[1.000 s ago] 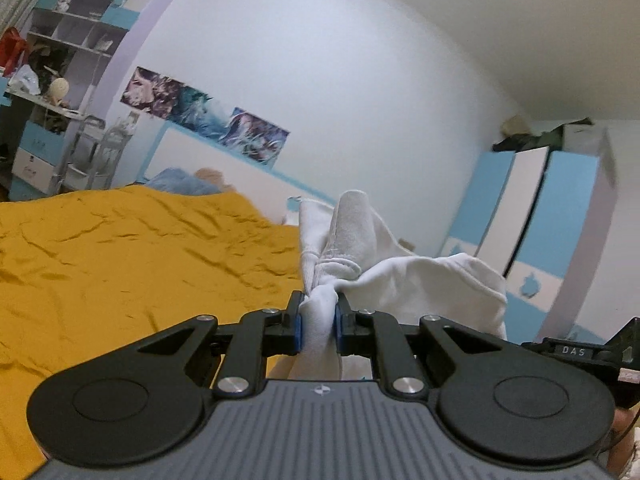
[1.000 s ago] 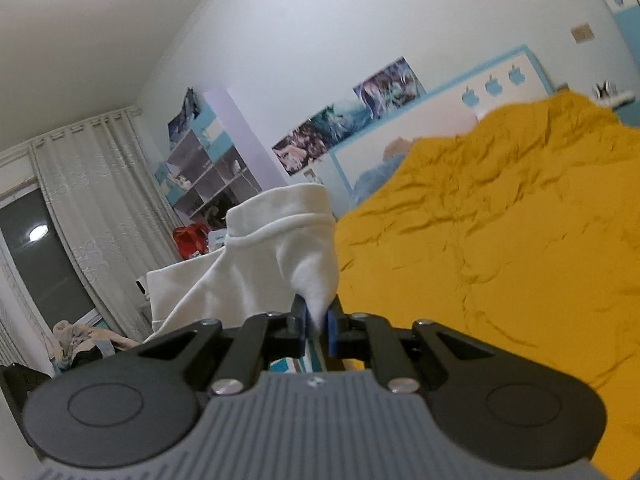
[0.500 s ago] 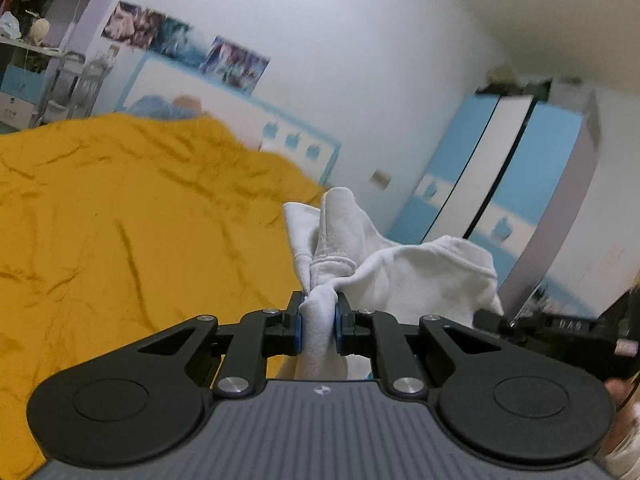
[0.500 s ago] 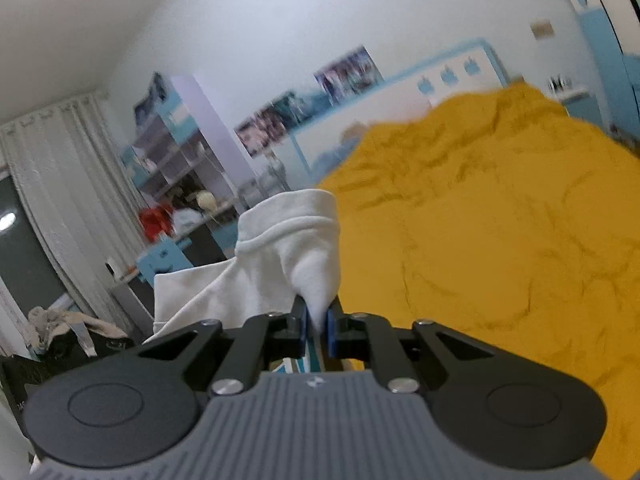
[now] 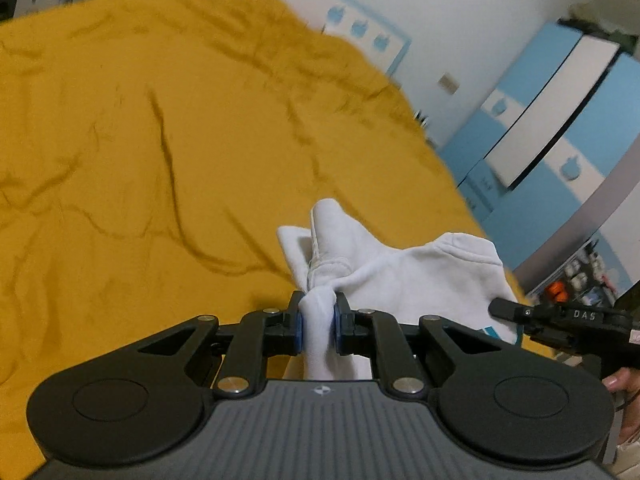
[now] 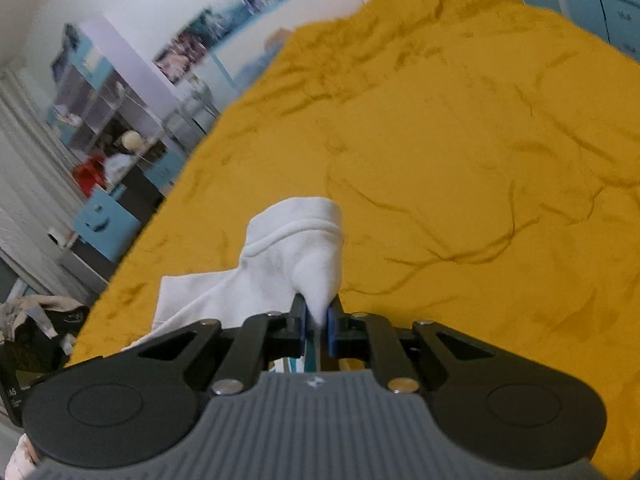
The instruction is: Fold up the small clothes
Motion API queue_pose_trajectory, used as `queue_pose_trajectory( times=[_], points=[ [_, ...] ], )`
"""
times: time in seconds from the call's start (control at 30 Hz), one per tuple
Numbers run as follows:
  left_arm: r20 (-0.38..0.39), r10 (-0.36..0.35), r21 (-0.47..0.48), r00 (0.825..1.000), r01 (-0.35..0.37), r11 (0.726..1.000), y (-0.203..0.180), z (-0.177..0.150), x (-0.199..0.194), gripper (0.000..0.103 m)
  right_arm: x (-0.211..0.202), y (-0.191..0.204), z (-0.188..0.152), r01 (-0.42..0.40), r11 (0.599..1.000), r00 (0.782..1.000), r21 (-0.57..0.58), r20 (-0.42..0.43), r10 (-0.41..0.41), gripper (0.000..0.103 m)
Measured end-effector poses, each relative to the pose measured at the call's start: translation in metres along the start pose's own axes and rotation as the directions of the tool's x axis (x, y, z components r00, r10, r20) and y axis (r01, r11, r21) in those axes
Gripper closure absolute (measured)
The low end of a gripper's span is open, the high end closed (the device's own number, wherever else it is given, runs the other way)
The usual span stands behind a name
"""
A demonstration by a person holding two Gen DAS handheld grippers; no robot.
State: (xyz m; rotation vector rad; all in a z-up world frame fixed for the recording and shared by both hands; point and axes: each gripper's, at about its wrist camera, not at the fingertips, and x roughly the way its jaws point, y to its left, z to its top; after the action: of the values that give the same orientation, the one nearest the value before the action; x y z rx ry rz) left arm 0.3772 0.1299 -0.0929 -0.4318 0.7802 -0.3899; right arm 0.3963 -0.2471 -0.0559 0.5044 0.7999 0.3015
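White cotton is bunched up tight between the blue pads of the left gripper [image 5: 319, 322], so its jaws are clamped nearly together on a gathered corner of the white garment [image 5: 404, 276]. A ribbed cuff or hem pokes up just past the fingertips, and the rest of the fabric stretches off to the right, toward the black nose of the other tool at the right edge of that view

Same deal on the right gripper [image 6: 317, 322]: jaws pinched almost closed on another corner of the white garment [image 6: 296, 248], with a stitched hem folded over on top and the cloth trailing away to the left. So the piece is strung between the two tools and hanging over the near side of the bed, above the mustard yellow bedspread [image 5: 168, 152]. Can't tell if the lower part actually touches the sheet

Further out, the bedspread is pretty wrinkled and runs back to a white and blue headboard [image 5: 360, 28]. A blue and white wardrobe [image 5: 560, 112] stands off the bed's right side, and a shelf unit [image 6: 104, 100] with clutter sits off the left side, all a bit blurry
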Motion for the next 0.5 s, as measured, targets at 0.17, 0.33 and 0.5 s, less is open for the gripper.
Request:
queue_pose_trajectory(
  times=[0.17,0.33,0.5],
  points=[
    [-0.088,0.029,-0.020,0.996,-0.031,0.999,0.021,-0.006,0.032,0.086,0.048,-0.030,-0.001,0.068,0.997,0.994,0.029,-0.093,-0.065,0.097],
    [-0.092,0.088,-0.037,0.992,-0.092,0.995,0.035,-0.006,0.028,0.056,0.059,-0.045,-0.008,0.119,0.993,0.986,0.013,-0.117,-0.117,0.084],
    [-0.018,0.172,-0.051,0.985,-0.172,0.984,0.036,-0.003,-0.001,0.054,0.033,-0.036,-0.009,0.218,0.974,0.974,-0.065,-0.054,-0.221,0.081]
  ],
)
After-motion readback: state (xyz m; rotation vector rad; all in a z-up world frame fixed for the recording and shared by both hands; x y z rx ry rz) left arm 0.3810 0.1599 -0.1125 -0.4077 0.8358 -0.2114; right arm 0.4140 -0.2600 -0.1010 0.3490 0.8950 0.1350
